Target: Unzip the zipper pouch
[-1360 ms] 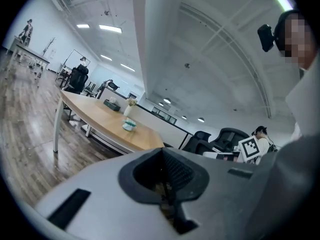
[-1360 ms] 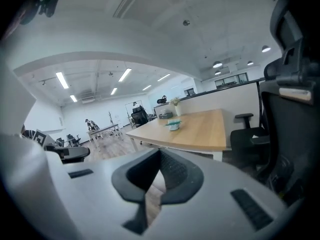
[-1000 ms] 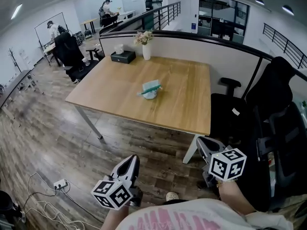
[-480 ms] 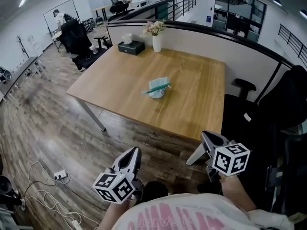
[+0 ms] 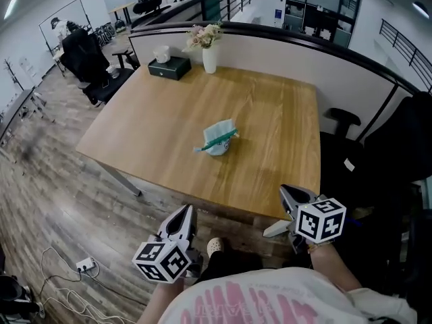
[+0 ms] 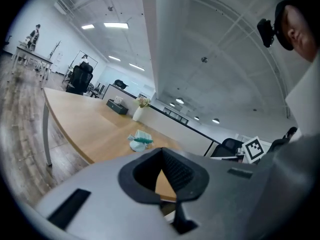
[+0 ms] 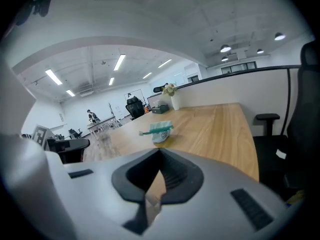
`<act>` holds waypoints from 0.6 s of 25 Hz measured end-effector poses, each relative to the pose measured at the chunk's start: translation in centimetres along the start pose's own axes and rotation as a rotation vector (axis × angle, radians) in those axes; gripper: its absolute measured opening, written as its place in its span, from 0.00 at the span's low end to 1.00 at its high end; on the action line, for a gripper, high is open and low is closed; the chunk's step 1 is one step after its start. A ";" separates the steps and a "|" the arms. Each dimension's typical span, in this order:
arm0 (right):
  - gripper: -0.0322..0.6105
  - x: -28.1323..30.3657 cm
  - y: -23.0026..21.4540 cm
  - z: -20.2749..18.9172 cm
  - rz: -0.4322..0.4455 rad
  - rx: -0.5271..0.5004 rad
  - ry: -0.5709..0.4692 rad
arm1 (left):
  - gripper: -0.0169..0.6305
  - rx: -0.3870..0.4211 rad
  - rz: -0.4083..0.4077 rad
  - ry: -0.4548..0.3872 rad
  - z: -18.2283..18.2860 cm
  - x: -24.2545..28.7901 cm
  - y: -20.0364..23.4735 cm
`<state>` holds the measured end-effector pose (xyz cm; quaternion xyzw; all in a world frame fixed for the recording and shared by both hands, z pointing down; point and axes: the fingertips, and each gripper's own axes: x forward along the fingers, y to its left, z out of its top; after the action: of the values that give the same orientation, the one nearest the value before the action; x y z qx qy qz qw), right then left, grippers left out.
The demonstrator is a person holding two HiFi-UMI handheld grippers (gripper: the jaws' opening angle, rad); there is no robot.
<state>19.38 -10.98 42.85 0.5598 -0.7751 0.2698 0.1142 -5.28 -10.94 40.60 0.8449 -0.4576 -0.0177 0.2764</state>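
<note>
A small pale teal zipper pouch (image 5: 218, 139) with a green zipper strip stands in the middle of the wooden table (image 5: 169, 113). It also shows as the pouch (image 6: 139, 140) in the left gripper view and the pouch (image 7: 160, 131) in the right gripper view. My left gripper (image 5: 182, 223) is held low in front of the table's near edge, shut and empty. My right gripper (image 5: 291, 197) hovers at the table's near right corner, also shut with nothing in it. Both are well short of the pouch.
A black tissue box (image 5: 169, 66) and a white vase of flowers (image 5: 208, 56) stand at the table's far edge by a low partition wall. Black office chairs (image 5: 398, 147) crowd the right side. Cables and a power strip (image 5: 84, 263) lie on the wood floor at left.
The view has moved closer to the table; both grippers now sit at its near edge, with the pouch nearer. Both jaws stay shut.
</note>
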 end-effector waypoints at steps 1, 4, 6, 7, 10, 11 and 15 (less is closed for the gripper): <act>0.05 1.1 0.0 1.0 -0.006 0.001 -0.003 | 0.03 0.012 -0.012 0.002 1.1 1.0 0.6; 0.05 3.8 0.3 4.0 -0.021 0.004 -0.023 | 0.03 0.041 -0.043 0.001 4.3 3.6 2.2; 0.05 5.4 0.5 5.6 -0.033 0.007 -0.040 | 0.03 0.060 -0.072 -0.005 6.3 5.0 3.1; 0.05 6.2 0.4 6.3 -0.043 0.009 -0.049 | 0.03 0.072 -0.089 -0.010 7.3 5.7 3.6; 0.05 8.4 0.1 7.4 -0.073 0.037 -0.072 | 0.03 0.101 -0.129 -0.012 9.2 7.7 5.1; 0.05 9.1 0.0 7.4 -0.080 0.051 -0.076 | 0.03 0.108 -0.137 -0.006 9.5 8.3 5.7; 0.05 11.6 -0.9 5.8 -0.097 0.109 -0.040 | 0.03 0.105 -0.149 0.048 8.7 10.5 7.6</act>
<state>16.90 -23.65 43.84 0.6074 -0.7333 0.2945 0.0807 -7.43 -26.27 39.27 0.8902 -0.3870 0.0060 0.2403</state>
